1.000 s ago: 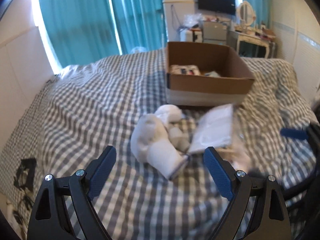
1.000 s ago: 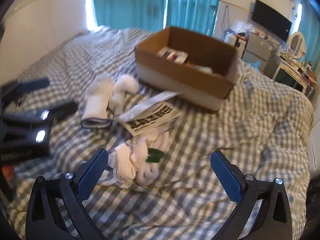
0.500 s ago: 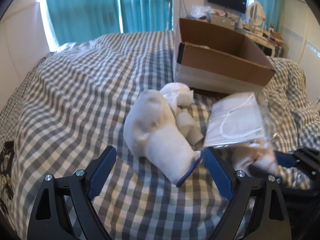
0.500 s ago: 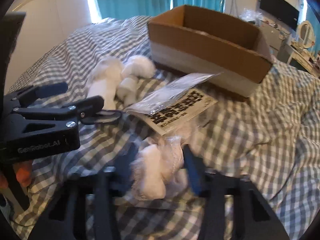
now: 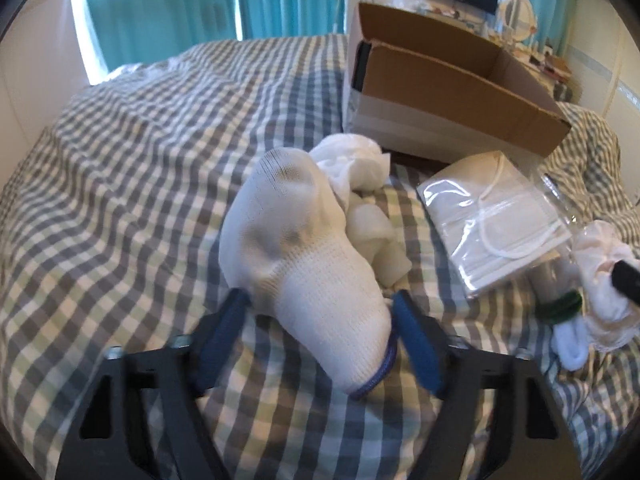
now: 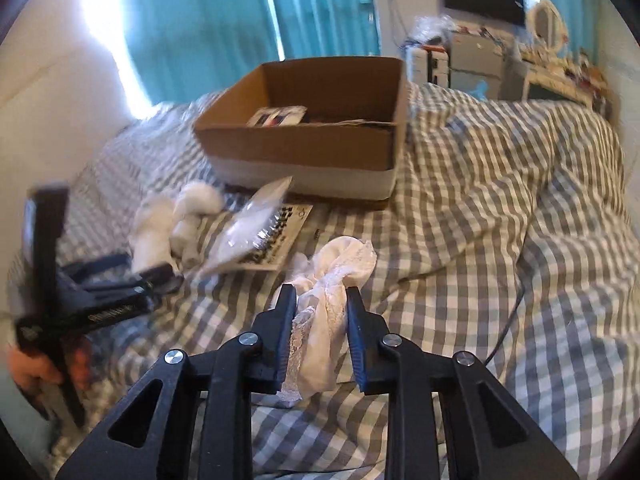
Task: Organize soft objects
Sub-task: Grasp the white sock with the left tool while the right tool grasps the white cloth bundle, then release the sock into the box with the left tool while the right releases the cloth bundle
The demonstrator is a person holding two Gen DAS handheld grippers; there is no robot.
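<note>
My left gripper (image 5: 320, 312) is shut on the cuff end of a white sock (image 5: 304, 248) lying on the checked bed. More white socks (image 5: 356, 168) are bunched behind it. My right gripper (image 6: 320, 300) is shut on a white lacy bundle (image 6: 336, 276) and holds it just above the bedcover; that bundle also shows at the right edge of the left wrist view (image 5: 604, 280). An open cardboard box (image 6: 304, 140) stands on the bed beyond, with some packets inside. The left gripper shows blurred in the right wrist view (image 6: 132, 276).
A clear bag of face masks (image 5: 496, 224) lies between the socks and the lacy bundle, in front of the box (image 5: 452, 92). The checked duvet (image 6: 520, 220) is rumpled at the right. Teal curtains (image 5: 200, 4) and a cluttered dresser (image 6: 540, 60) stand behind the bed.
Both grippers went from wide open to shut. The left closed on the sock's cuff. The right closed on the lacy bundle and lifted it toward the box.
</note>
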